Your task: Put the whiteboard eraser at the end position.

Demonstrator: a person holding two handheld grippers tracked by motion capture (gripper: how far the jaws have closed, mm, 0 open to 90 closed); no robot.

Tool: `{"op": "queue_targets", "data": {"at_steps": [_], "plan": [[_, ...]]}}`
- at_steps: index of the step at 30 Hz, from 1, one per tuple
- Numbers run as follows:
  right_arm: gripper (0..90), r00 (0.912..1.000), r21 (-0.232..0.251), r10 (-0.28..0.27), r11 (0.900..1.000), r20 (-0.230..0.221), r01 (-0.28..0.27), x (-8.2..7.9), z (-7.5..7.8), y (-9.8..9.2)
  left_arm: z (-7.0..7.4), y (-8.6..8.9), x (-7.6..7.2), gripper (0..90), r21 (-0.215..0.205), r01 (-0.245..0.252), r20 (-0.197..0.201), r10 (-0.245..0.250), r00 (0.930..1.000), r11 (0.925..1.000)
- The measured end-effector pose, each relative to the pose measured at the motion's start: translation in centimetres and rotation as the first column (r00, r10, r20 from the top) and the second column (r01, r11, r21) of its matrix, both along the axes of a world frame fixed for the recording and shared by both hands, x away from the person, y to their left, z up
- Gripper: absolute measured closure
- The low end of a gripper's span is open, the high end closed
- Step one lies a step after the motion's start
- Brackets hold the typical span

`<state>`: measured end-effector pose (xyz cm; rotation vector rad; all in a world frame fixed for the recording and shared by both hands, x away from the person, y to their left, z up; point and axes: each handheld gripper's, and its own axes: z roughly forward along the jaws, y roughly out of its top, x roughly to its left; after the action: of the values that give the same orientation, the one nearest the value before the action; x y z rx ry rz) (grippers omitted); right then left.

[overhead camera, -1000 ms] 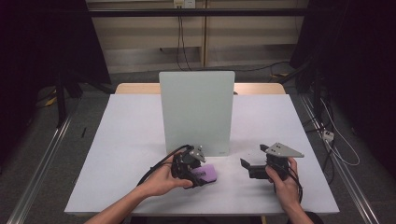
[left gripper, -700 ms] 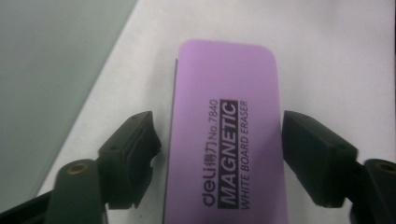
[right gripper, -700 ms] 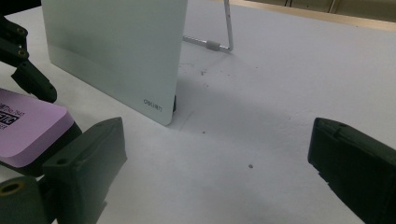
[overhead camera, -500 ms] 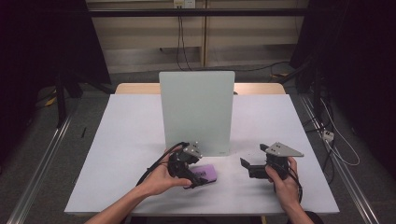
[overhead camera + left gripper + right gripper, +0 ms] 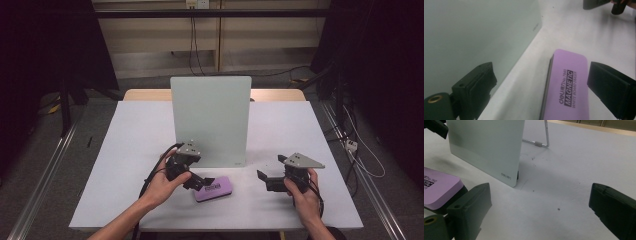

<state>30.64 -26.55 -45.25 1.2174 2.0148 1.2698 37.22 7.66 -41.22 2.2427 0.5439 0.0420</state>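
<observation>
High view: the left hand-held gripper [image 5: 200, 182] hovers, jaws spread, over the purple eraser [image 5: 214, 189] lying flat on the white bench [image 5: 130, 145] before the upright whiteboard [image 5: 210, 120]. Well apart to its right, the right hand-held gripper [image 5: 264, 179] is spread, pinching nothing.

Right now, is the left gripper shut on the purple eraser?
No: in the left gripper view the purple eraser lies flat on the table between wide-open jaws, untouched.

A purple magnetic eraser [image 5: 213, 189] lies flat on the white table [image 5: 130, 145], just before an upright whiteboard [image 5: 210, 120].
</observation>
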Motion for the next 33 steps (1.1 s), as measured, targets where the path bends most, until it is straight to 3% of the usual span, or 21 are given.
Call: {"op": "queue_targets", "data": {"at_steps": [1,3,5,7,8,10,13,14,17,20,22,23,25,26,27,32,33], "plan": [[4.6,1.0000,-0.001,-0.001,1.000,-0.001,0.001,0.0,0.0,0.0,0.0,0.2,0.0,7.4,-0.016,-0.004,0.000,0.004,1.0000,0.9999],[4.6,1.0000,-0.001,0.000,1.000,0.001,0.000,0.0,0.0,0.0,0.3,0.7,0.0,7.4,0.002,-0.015,0.014,0.015,0.9998,0.9999],[4.6,1.0000,0.000,-0.001,1.000,-0.003,0.001,0.0,0.0,0.0,0.4,1.2,-0.1,7.3,-0.013,-0.036,0.029,0.037,0.9989,0.9993],[4.6,1.0000,-0.001,0.002,1.000,-0.001,-0.002,0.0,0.0,0.1,0.6,1.8,-0.2,7.1,0.000,-0.077,0.053,0.077,0.9957,0.9971],[4.6,1.0000,-0.001,0.002,1.000,-0.002,-0.002,0.0,0.0,0.1,0.5,2.1,-0.2,7.1,-0.018,-0.072,0.048,0.073,0.9962,0.9972],[4.6,1.0000,-0.003,0.002,1.000,-0.004,-0.002,0.0,0.0,0.1,0.4,2.6,-0.3,7.1,-0.008,-0.087,0.069,0.087,0.9938,0.9962],[4.6,1.0000,-0.003,0.003,1.000,-0.006,-0.003,0.0,-0.1,0.1,0.1,3.4,-0.3,6.9,-0.008,-0.121,0.067,0.121,0.9904,0.9926],[4.6,1.0000,-0.003,0.003,1.000,-0.008,-0.003,0.0,-0.1,0.1,0.0,3.8,-0.2,6.7,-0.020,-0.104,0.051,0.105,0.9932,0.9944],[4.6,0.9999,-0.003,0.003,1.000,-0.010,-0.003,0.0,-0.1,0.2,0.1,4.9,0.0,6.6,-0.031,-0.128,0.053,0.130,0.9901,0.9913],[4.6,0.9999,-0.004,0.002,1.000,-0.010,-0.002,-0.1,-0.1,0.1,0.3,6.1,0.1,6.5,-0.040,-0.178,0.067,0.180,0.9813,0.9832],[4.6,0.9999,-0.004,0.001,1.000,-0.012,-0.001,-0.1,-0.1,0.1,0.4,7.0,0.1,6.5,-0.072,-0.210,0.068,0.215,0.9742,0.9750],[4.6,0.9999,-0.004,0.001,1.000,-0.012,-0.001,-0.1,-0.1,0.0,0.6,7.4,0.0,6.6,-0.090,-0.241,0.070,0.248,0.9663,0.9664],[4.6,0.9999,-0.001,-0.005,1.000,-0.012,0.005,-0.2,-0.1,-0.1,0.8,8.2,0.1,6.5,-0.112,-0.245,0.068,0.253,0.9650,0.9631],[4.6,0.9999,-0.001,-0.006,1.000,-0.009,0.006,-0.2,-0.1,-0.1,0.9,8.5,0.0,6.5,-0.113,-0.268,0.076,0.277,0.9579,0.9569],[4.6,0.9999,-0.001,-0.008,1.000,-0.011,0.008,-0.2,-0.1,-0.2,0.9,8.8,-0.1,6.5,-0.122,-0.275,0.071,0.285,0.9560,0.9537],[4.6,0.9999,0.001,-0.013,1.000,-0.011,0.013,-0.4,0.0,-0.3,0.8,10.4,-0.3,6.5,-0.114,-0.292,0.083,0.302,0.9497,0.9496],[4.6,0.9999,0.000,-0.013,1.000,-0.011,0.013,-0.4,-0.1,-0.3,0.6,10.7,-0.4,6.5,-0.117,-0.304,0.080,0.314,0.9461,0.9456]]}}
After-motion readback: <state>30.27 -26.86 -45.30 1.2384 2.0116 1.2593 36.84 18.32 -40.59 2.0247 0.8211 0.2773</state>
